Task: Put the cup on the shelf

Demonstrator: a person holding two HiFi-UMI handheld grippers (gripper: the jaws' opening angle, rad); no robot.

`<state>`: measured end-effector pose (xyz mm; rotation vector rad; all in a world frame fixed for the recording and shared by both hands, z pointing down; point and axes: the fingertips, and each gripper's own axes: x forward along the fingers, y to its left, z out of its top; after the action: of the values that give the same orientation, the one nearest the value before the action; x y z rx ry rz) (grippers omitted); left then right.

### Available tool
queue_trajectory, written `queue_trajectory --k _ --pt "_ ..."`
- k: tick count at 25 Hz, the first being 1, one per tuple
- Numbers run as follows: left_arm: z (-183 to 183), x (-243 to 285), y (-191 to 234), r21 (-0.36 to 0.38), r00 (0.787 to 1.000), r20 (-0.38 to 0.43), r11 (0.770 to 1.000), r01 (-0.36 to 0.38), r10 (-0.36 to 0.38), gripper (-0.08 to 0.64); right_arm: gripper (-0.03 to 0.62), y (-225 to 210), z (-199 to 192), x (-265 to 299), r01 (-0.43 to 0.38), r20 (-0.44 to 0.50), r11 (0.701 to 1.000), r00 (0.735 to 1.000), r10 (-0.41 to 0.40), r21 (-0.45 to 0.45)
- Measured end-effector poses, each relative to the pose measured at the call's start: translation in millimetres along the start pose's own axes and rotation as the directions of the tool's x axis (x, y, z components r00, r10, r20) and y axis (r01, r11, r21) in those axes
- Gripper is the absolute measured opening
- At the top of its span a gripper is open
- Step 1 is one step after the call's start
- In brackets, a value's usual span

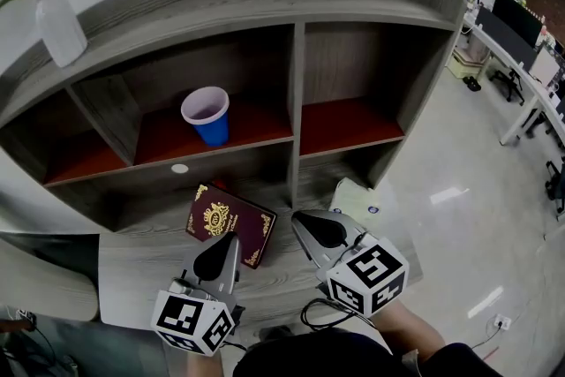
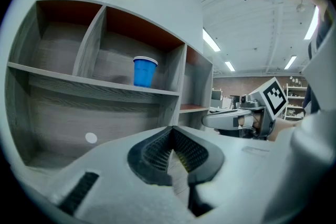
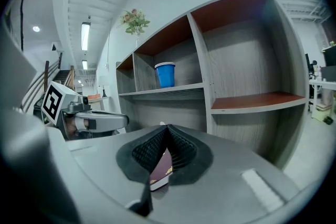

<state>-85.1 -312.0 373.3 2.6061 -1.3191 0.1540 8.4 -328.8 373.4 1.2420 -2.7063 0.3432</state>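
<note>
Sadly, gold print on the book (image 1: 228,222) below the cup (image 1: 208,117) is unreadable.

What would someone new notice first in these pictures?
The blue cup stands out first, upright in the middle upper compartment of the shelf. Next comes the maroon book with gold print, lying flat on the grey surface below. The left gripper and right gripper, both shut and empty, point toward the shelf close by it.
</note>
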Motion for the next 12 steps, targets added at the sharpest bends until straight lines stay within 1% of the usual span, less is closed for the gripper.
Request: queue_trajectory --k 6,12 --pt "-6.9 -3.5 2.2 -0.018 1.000 -0.004 1.000 -0.008 0.008 -0.006 -0.003 4.9 -7.5 0.7 -0.007 -0.011 1.000 1.000 0.007 0.014" --pt "-9.1 -6.0 1.6 -0.017 1.000 -0.008 1.000 0.001 -0.001 -0.006 -0.003 7.8 -8.0 1.0 -0.004 -0.012 1.000 1.000 0.004 0.020"
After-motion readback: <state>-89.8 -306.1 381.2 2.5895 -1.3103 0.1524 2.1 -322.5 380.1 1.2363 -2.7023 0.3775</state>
